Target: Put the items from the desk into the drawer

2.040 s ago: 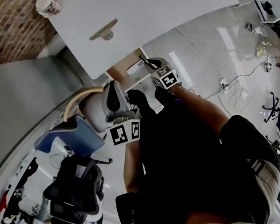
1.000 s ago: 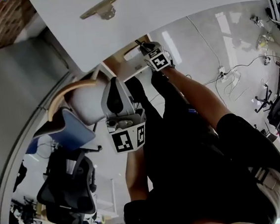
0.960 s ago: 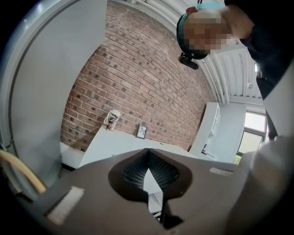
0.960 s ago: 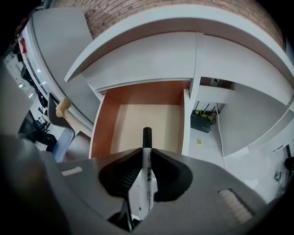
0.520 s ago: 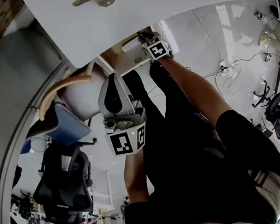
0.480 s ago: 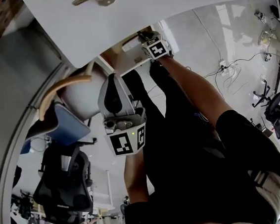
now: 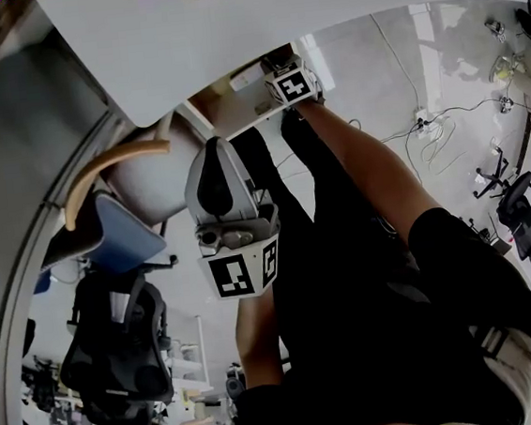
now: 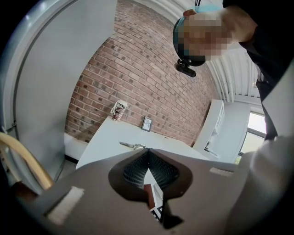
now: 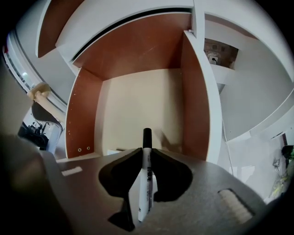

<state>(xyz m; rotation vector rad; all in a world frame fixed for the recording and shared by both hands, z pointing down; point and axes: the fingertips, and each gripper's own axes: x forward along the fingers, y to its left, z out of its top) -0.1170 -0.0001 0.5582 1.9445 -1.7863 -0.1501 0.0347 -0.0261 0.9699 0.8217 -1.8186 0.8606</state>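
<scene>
Right gripper [image 9: 146, 149]: mine; jaws clamped on the marker, aimed steeply down into the open drawer.
Marker [image 9: 145, 176]: white barrel with black print and a black cap; upright between my right jaws, cap at 12 o'clock, over the drawer's pale floor.
Drawer [image 9: 81, 114]: pulled out under the counter; reddish-brown side walls, pale floor.
Left gripper [image 8: 148, 150]: mine; jaws closed together with nothing between them, aimed nearly level at the counter.
Counter [image 8: 103, 137]: white top, at 12 o'clock from my left gripper.
Metal tool [image 8: 133, 146]: lies flat on the counter, just above my left jaw tips in the left gripper view.
Cup [image 8: 119, 110]: patterned, upright at the counter's far corner, 11 o'clock.
Picture frame [image 8: 147, 123]: small, standing at the counter's far edge, near the cup.
Brick wall [image 8: 151, 69]: behind the counter.
Chair [image 7: 107, 233]: blue seat, wooden armrest; at 9 o'clock from my left gripper in the head view.
</scene>
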